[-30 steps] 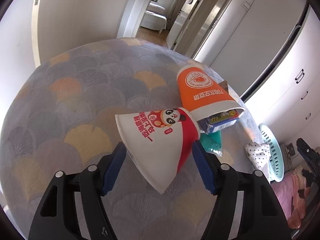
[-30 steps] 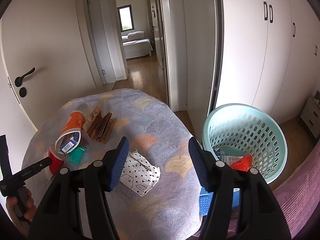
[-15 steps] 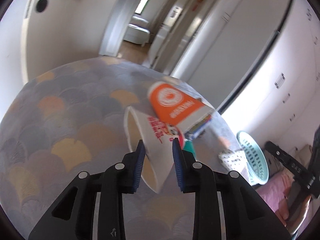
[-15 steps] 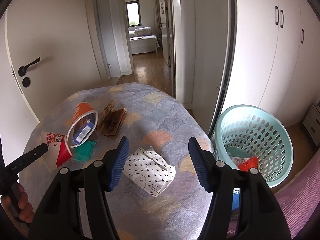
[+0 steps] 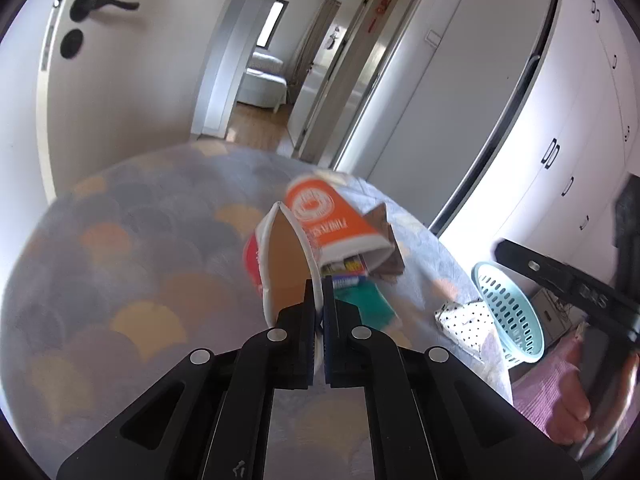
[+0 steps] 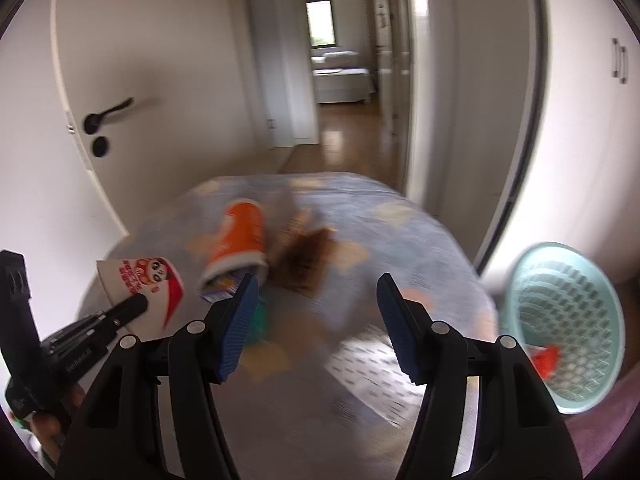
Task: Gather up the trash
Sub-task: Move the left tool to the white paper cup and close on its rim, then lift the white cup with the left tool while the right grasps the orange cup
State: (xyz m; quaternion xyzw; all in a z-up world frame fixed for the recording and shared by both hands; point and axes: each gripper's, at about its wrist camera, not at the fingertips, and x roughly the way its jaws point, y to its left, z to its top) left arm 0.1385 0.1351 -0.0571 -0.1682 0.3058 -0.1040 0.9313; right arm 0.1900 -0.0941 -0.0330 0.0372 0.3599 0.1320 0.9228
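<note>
My left gripper (image 5: 318,292) is shut on the rim of a flattened white-and-red paper cup (image 5: 286,264), lifted a little off the patterned bedcover (image 5: 120,272). From the right wrist view the same cup (image 6: 140,284) hangs pinched in the left gripper (image 6: 136,304). An orange paper cup (image 5: 332,220) lies on its side behind it, with a small blue carton in its mouth. My right gripper (image 6: 314,300) is open and holds nothing, above the cover near a green wrapper (image 6: 260,320), a brown paper piece (image 6: 304,256) and a white dotted bag (image 6: 372,376).
A mint-green laundry basket (image 6: 568,320) with a red scrap inside stands on the floor right of the bed. White cupboards (image 5: 580,100) line the right side. A door with a black handle (image 6: 108,114) is at the left, an open hallway behind.
The left jaws closed from wide open onto the white-and-red cup, flattened its rim and lifted it. The right gripper swung left, from over the dotted bag toward the orange cup.
</note>
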